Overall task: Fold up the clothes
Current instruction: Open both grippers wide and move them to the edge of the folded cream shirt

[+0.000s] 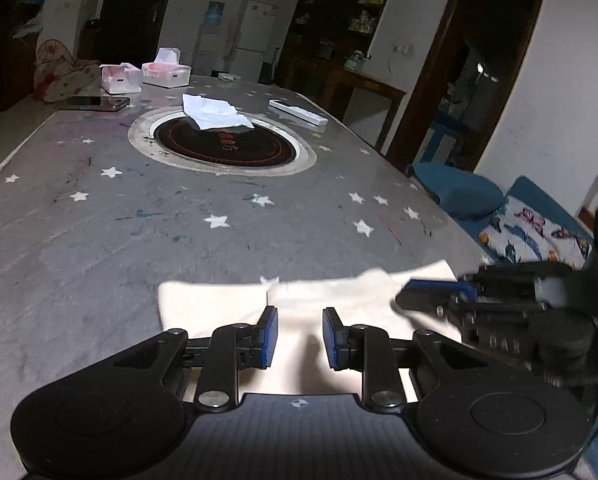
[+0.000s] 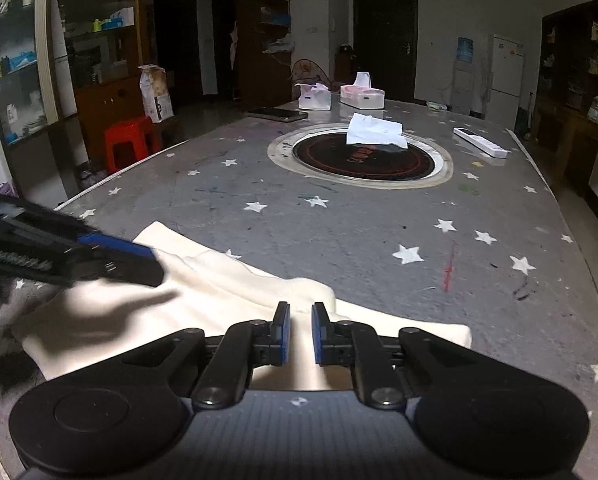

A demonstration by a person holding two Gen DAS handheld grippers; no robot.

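Note:
A cream garment [image 1: 339, 304] lies partly folded at the near edge of the grey star-patterned table [image 1: 179, 216]. My left gripper [image 1: 300, 334] hovers over it, jaws open, nothing between them. My right gripper shows at the right of the left wrist view [image 1: 423, 298], blurred, over the garment's right part. In the right wrist view the garment [image 2: 227, 292] lies under my right gripper [image 2: 300, 332], whose jaws stand a little apart with nothing held. The left gripper [image 2: 131, 260] reaches in from the left over the cloth.
A round black hotplate [image 1: 219, 144] sits in the table's middle with a white tissue [image 1: 213, 112] on it. Two tissue boxes [image 1: 165, 72], a phone [image 1: 93, 103] and a white remote [image 1: 299, 113] lie at the far end. A blue sofa [image 1: 519, 220] stands right of the table, a red stool [image 2: 129, 140] left.

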